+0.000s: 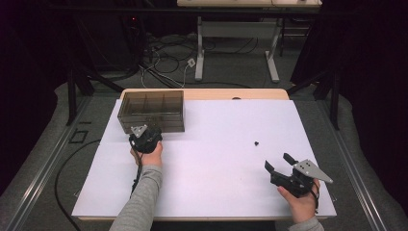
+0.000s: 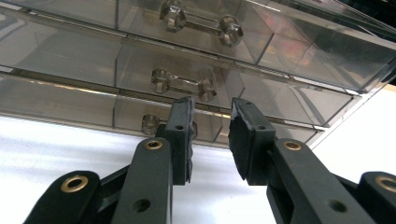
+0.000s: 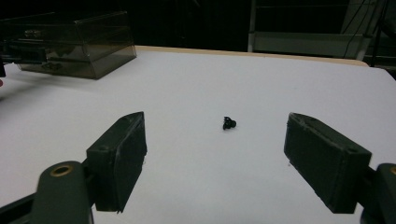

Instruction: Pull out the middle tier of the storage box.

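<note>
A white sheet (image 1: 216, 159) is laid over the desk (image 1: 250, 94), whose wooden edge is seen along the far side. A smoked, see-through drawer box (image 1: 151, 110) is set at the far left of the sheet; three stacked drawers w/ knobbed handles are seen from the left gripper view.

The left gripper (image 1: 144, 137) is held by the left hand (image 1: 148, 155) right up against the box front. In the left gripper view its jaws are parted by a narrow gap only, approx. level w/ the lowest drawer; the bottom drawer handle (image 2: 152, 122) is partly hidden behind the left jaw, and the middle drawer handle (image 2: 182, 85) is seen just above the tips. Nothing is gripped between the pads; whether a pad is touching the handle can't be told.

The right gripper (image 1: 279, 162) is held by the right hand (image 1: 300, 202) near the front right corner of the sheet, jaws spread wide, nothing between them. A small black object (image 3: 229, 123) is lying on the sheet ahead of it, between the two jaws in the right gripper view but well beyond the tips, not touched. In the high view it is seen right of centre, well apart from the box. Its shape is too small to make out.

Cables and a second desk's legs are seen on the floor beyond.
</note>
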`<state>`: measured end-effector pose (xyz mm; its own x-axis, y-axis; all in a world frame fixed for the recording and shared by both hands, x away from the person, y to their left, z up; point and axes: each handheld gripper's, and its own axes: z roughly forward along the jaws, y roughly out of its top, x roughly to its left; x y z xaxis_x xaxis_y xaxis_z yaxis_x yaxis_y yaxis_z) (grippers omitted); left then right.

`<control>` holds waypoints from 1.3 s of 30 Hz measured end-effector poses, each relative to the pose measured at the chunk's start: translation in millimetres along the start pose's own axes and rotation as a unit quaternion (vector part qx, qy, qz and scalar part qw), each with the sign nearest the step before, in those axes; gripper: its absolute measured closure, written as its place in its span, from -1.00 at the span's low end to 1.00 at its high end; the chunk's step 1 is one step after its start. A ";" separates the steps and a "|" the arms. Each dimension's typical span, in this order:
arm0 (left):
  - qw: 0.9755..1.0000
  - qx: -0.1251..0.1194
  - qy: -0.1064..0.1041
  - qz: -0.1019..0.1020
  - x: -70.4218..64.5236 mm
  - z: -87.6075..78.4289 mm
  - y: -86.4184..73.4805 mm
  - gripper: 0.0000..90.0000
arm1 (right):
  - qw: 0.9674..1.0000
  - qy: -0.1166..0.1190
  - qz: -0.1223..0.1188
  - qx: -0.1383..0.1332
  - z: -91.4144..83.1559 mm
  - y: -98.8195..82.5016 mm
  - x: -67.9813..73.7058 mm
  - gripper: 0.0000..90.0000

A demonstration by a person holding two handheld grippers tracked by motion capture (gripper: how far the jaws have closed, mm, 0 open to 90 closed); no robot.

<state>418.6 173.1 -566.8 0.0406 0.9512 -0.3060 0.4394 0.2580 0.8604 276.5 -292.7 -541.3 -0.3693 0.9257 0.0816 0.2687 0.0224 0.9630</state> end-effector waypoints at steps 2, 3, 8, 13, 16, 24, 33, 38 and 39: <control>1.000 0.002 0.000 -0.005 0.4 0.7 0.2 0.56 | 1.000 0.001 0.001 0.000 0.2 -0.1 -0.1 -0.54; 1.000 -0.001 0.000 -0.008 1.0 1.1 0.2 0.56 | 1.000 0.000 0.000 0.001 0.3 -0.1 -0.1 -0.54; 1.000 -0.001 -0.002 -0.017 0.8 2.7 0.3 0.59 | 1.000 0.000 0.002 0.000 0.4 -0.2 -0.4 -0.54; 1.000 -0.002 -0.002 -0.021 0.8 4.3 0.7 0.62 | 1.000 0.001 0.003 0.000 0.6 -0.2 -0.4 -0.53; 1.000 -0.002 -0.002 -0.025 0.7 5.0 0.8 0.63 | 1.000 0.003 0.001 0.000 0.8 -0.3 -0.3 -0.52; 0.999 -0.004 0.004 -0.037 1.6 7.0 1.5 0.63 | 1.000 0.003 0.000 0.001 1.1 -0.6 -0.1 -0.52; 0.999 -0.001 0.003 -0.044 2.3 8.7 2.3 0.65 | 1.000 0.004 0.000 0.002 1.7 -0.7 0.0 -0.51; 0.999 -0.006 0.003 -0.048 2.7 10.3 2.4 0.66 | 1.000 0.005 -0.001 0.001 2.0 -0.7 -0.1 -0.51; 0.999 -0.006 0.004 -0.048 2.7 10.5 2.4 0.66 | 1.000 0.005 -0.001 0.002 1.9 -0.7 -0.1 -0.51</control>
<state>429.2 174.5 -569.7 -0.0081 0.9236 -0.3833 0.4308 0.3491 0.8322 278.1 -292.1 -542.4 -0.3784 0.9220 0.0825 0.2711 0.0252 0.9622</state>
